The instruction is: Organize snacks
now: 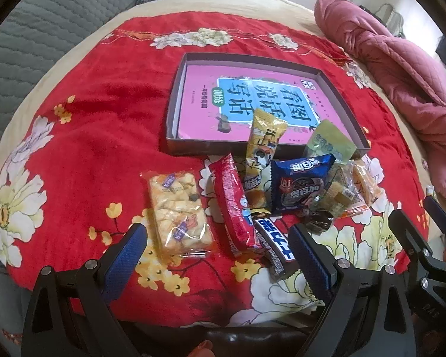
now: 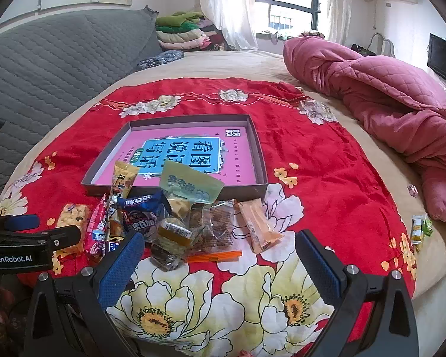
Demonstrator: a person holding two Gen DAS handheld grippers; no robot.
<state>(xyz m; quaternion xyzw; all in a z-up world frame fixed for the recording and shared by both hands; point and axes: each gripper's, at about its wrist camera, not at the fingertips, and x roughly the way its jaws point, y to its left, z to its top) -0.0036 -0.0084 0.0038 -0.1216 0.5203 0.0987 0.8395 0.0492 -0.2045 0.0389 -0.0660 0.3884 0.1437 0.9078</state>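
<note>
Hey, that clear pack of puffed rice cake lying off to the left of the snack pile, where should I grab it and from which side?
Take the rice cake pack across its short width near the middle, coming straight down with the left gripper. It lies flat and apart from the pile, with bare blanket on its left for a finger; the red packet sits close on its right.

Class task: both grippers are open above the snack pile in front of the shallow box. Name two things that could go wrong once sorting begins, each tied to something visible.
1. The snacks overlap: the blue cookie packet lies against the yellow bar, so a grab may drag a neighbour along.
2. The green packet leans on the box wall and may slip when the pile shifts.
</note>
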